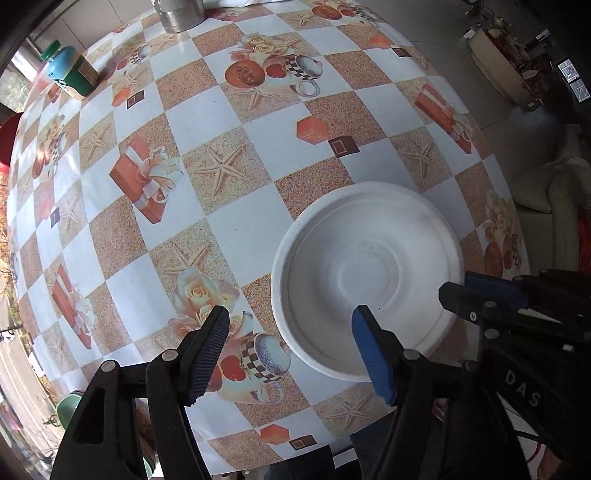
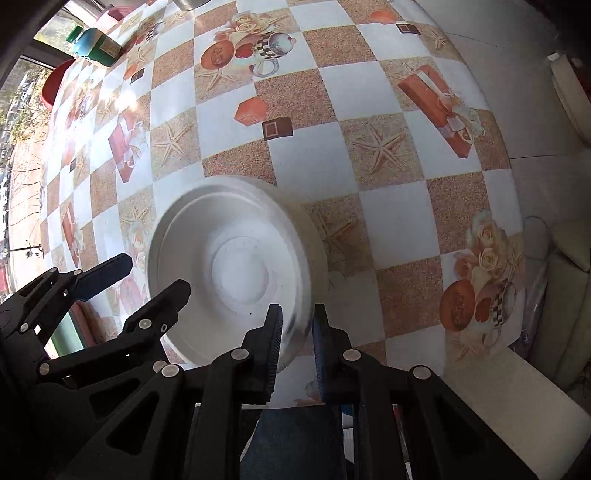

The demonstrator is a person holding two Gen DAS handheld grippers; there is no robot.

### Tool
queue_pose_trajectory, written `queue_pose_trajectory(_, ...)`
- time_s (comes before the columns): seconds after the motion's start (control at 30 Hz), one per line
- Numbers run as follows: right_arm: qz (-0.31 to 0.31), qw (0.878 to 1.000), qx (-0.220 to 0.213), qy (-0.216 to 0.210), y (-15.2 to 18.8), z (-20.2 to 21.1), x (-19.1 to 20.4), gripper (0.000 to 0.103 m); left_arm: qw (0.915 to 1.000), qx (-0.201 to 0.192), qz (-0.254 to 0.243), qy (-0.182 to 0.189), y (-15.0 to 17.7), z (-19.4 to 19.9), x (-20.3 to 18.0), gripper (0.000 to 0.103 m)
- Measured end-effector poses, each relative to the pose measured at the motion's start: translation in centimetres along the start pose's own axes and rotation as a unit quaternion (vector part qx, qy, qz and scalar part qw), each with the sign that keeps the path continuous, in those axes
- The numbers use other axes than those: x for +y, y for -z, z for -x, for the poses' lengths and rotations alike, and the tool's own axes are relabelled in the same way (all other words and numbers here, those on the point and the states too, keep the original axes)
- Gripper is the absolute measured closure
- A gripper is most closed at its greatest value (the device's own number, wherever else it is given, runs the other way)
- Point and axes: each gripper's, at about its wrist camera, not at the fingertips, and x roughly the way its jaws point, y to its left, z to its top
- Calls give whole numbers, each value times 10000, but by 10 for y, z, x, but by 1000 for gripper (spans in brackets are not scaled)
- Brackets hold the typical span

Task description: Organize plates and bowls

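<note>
The right gripper (image 2: 297, 332) was clamped on the near rim of the white plate (image 2: 236, 273), at about 5 o'clock on it, while the left gripper (image 1: 291, 339) hung released with its fingers spread at the plate's 7 o'clock side, gripping nothing. The plate sat at the near part of the table (image 1: 229, 122), well apart from the bottle (image 1: 72, 72) and metal pot (image 1: 181, 13) at the far edge. In my judgement the thin rim wanted a firm pinch and a level lift, as a tilt could let it slip or flex.
</note>
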Motion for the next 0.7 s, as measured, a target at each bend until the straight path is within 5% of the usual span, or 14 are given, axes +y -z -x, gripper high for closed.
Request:
queue_pose_trajectory(0.1, -15, 10000, 27, -11, -3, -3, -3, 82, 10000, 22, 6, -76, 4, 4, 7, 24)
queue_pose_trajectory(0.13, -21, 10000, 34, 5, -4, -3, -4, 73, 9999, 22, 22, -152, 6, 6, 10, 22)
queue_pose_trajectory(0.17, -21, 10000, 12, 24, -4, -1, -4, 45, 9998, 2, 22, -175, 8, 7, 12, 21)
queue_pose_trajectory(0.2, -5, 9998, -51, 166, -4, 1, -5, 32, 9999, -38, 13, -159, 10, 9, 15, 19)
queue_pose_trajectory(0.33, -12, 9999, -142, 49, -2, 8, -6, 27, 9999, -142, -33, -54, 22, 16, 18, 4)
queue_pose_trajectory(0.4, -90, 9997, -215, 30, 0, 12, -9, 0, 9998, -141, -110, -131, 30, 20, 19, 0)
queue_pose_trajectory(0.7, -665, 9974, -253, 119, 19, 21, -20, 0, 9995, -34, -312, -106, 38, 28, 20, 0)
